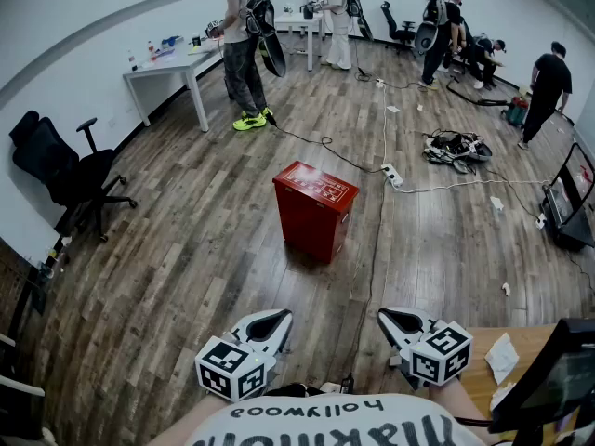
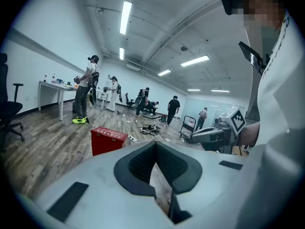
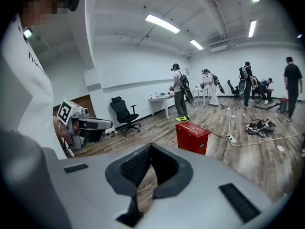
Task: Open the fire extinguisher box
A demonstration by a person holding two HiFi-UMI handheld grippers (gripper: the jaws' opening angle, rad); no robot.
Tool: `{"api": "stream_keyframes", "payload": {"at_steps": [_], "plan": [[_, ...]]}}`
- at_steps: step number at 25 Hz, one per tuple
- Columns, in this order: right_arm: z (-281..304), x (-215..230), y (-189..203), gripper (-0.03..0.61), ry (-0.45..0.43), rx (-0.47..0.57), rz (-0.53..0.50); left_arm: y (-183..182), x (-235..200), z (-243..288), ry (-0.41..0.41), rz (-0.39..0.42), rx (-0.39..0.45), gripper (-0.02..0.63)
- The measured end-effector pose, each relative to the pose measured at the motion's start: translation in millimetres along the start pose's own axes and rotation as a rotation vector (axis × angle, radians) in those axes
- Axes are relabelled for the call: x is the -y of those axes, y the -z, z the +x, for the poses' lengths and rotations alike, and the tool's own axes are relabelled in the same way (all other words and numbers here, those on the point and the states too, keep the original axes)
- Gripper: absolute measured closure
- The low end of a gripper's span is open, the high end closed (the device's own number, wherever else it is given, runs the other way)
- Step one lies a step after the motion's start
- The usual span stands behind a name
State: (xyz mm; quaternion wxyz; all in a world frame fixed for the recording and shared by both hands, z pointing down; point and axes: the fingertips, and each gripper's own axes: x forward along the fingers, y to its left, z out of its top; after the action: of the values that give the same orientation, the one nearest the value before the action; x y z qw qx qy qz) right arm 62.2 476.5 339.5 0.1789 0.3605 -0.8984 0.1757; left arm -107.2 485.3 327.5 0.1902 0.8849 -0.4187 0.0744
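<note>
Hanging close to the person's chest, the left gripper (image 1: 270,323) and right gripper (image 1: 402,321) are both clenched on nothing and tipped slightly down, probably a carrying pose since nothing is within reach; the red fire extinguisher box (image 1: 314,207) stands ahead on the wood floor (image 1: 186,277), lid down, well apart from both. Beyond it lies a white power strip (image 1: 391,176).

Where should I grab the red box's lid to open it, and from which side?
Likely the lid's long near edge, coming from above: the red box stands upright, its flat lid closed on top. The hinge side isn't visible.
</note>
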Motion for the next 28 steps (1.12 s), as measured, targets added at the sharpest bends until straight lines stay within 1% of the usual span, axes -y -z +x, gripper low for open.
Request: {"api": "stream_keyframes", "payload": {"at_steps": [11,16,20,23,25,28], "plan": [[9.5,3.6,-14.2,0.569,0.023,0.012,0.004,-9.7,-16.2,2.3,0.006,-0.005,0.003,0.607],[21.1,1.8,-20.9,0.569,0.028,0.052,0.028,-8.5,-29.0,1.7,0.019,-0.004,-0.003,0.607],[29.5,-1.0,-29.9,0.567,0.025,0.105,0.059,-4.9,-36.8,5.7,0.049,-0.005,-0.015,0.607],[32.1,-3.9,-31.9,0.566,0.036,0.132,0.036,-0.7,-42.2,11.4,0.062,0.002,-0.014,0.607],[34.1,-3.5,-31.9,0.565,0.046,0.131,0.019,0.1,-45.9,16.5,0.067,-0.001,-0.014,0.607],[34.4,-1.1,-33.3,0.563,0.055,0.121,0.023,-0.4,-47.3,22.9,0.081,-0.004,-0.03,0.607]]}}
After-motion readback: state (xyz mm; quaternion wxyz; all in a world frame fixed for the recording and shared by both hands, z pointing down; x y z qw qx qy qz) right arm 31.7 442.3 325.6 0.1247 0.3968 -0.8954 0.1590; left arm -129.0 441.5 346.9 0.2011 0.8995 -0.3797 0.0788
